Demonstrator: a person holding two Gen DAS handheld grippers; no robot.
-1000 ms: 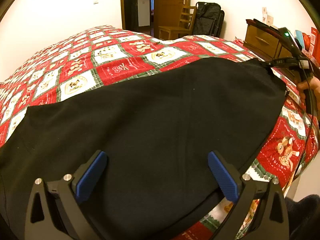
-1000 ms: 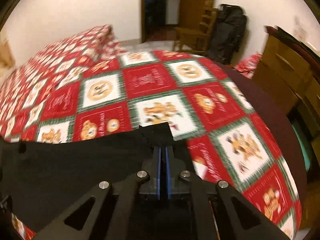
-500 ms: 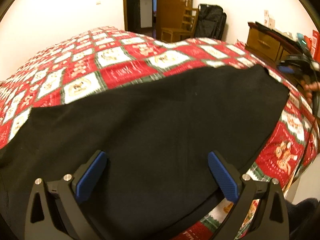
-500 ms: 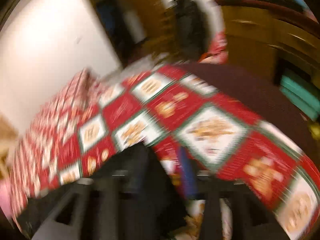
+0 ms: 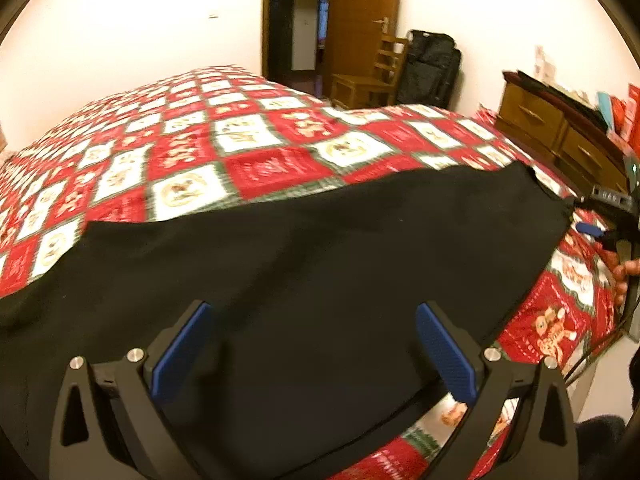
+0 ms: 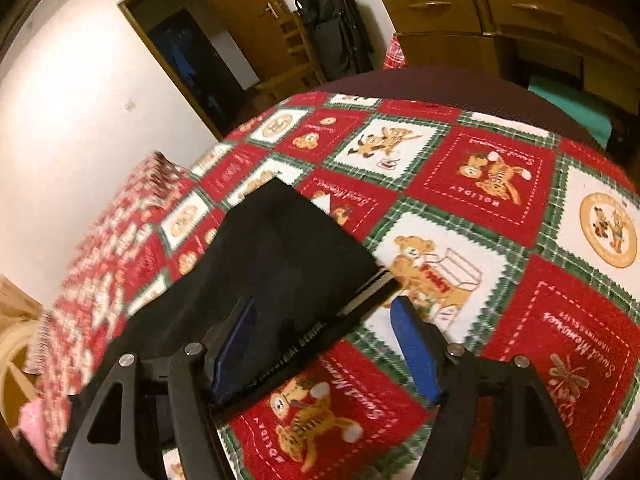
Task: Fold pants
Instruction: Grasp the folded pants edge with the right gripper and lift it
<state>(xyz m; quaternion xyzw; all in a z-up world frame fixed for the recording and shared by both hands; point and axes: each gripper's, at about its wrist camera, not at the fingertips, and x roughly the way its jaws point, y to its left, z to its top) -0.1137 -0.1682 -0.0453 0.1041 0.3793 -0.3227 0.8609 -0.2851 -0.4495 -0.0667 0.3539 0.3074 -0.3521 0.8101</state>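
Note:
Black pants (image 5: pixel 320 280) lie spread flat across the near part of a red, white and green patchwork bedspread (image 5: pixel 248 148). My left gripper (image 5: pixel 316 352) is open and empty, hovering over the pants' near edge. My right gripper (image 6: pixel 324 344) is open and empty over the waistband corner (image 6: pixel 360 304), which bears printed lettering and lies on the bedspread (image 6: pixel 500 208). The pants (image 6: pixel 272 248) run away to the left in that view. The right gripper also shows at the right edge of the left wrist view (image 5: pixel 600 228).
A wooden dresser (image 5: pixel 560 132) stands right of the bed and shows in the right wrist view (image 6: pixel 480 20). A wooden chair (image 5: pixel 368 76), a black bag (image 5: pixel 430 68) and an open doorway (image 5: pixel 296 28) are at the far wall. The bed's edge runs along the near right.
My right gripper has opened and let go of the pants' corner, then swung to the right. The pants now lie flat. My left gripper has stayed open over the pants.

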